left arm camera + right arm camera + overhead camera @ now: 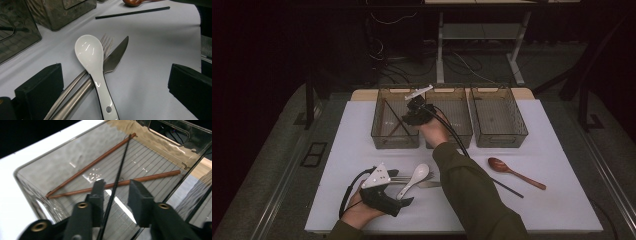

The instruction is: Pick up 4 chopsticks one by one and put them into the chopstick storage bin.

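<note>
A lab-style recording setup here: a white-topped table (552, 210) standing alone on grey carpet (277, 165), black curtains all round, loose cables (387, 55) trailing on the far floor beneath a white-legged adjustable desk (517, 60).

The room is dim, and its upper left and far right sink into near black. A white table top (557, 200) fills the lower middle of the high view, lit more brightly than anything around it, with a strip of pale wood (362, 94) showing at its far edge. Grey carpeted floor (272, 165) surrounds it. At the top centre stands a desk frame with light metal legs (440, 55), and loose cables (387, 60) trail over the floor just left of them. A dark rail (309, 100) rises at the table's left.
</note>
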`<control>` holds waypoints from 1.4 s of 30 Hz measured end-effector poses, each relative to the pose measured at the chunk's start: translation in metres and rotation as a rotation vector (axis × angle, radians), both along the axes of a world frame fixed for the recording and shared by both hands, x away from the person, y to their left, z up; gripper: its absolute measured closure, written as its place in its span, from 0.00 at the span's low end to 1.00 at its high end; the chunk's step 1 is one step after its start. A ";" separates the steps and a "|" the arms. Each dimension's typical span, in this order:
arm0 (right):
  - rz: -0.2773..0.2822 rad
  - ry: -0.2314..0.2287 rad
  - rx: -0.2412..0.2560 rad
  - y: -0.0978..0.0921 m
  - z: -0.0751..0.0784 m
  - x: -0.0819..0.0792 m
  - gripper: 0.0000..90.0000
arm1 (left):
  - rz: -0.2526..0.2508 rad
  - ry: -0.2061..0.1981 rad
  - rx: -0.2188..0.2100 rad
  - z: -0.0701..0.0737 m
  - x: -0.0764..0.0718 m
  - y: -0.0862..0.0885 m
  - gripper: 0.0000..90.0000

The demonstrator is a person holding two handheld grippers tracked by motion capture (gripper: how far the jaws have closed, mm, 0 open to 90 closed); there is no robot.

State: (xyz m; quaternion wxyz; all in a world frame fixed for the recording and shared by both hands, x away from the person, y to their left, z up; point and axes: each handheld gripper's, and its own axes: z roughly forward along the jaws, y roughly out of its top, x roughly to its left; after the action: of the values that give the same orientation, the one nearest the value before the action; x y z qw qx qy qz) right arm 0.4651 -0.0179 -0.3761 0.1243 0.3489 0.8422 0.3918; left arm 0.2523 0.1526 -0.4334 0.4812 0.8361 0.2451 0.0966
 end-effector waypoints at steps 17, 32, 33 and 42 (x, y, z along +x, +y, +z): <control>0.076 -0.010 0.066 -0.054 0.024 -0.031 0.47 | 0.002 0.006 -0.015 0.000 -0.001 0.000 0.00; 0.144 -0.038 0.088 -0.113 0.026 -0.073 0.41 | 0.009 0.016 -0.017 0.000 -0.001 0.000 0.00; 0.145 -0.038 0.092 -0.116 0.027 -0.076 0.41 | 0.009 0.017 -0.016 0.000 -0.001 0.000 0.00; 0.162 -0.046 0.096 -0.148 0.021 -0.103 0.41 | 0.015 0.015 -0.019 0.000 -0.001 0.001 0.00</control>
State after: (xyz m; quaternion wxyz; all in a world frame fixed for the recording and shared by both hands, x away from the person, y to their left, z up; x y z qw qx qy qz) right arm 0.3623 -0.1656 -0.3553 0.0948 0.2762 0.8448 0.4484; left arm 0.2512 0.1539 -0.4336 0.4866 0.8303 0.2557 0.0918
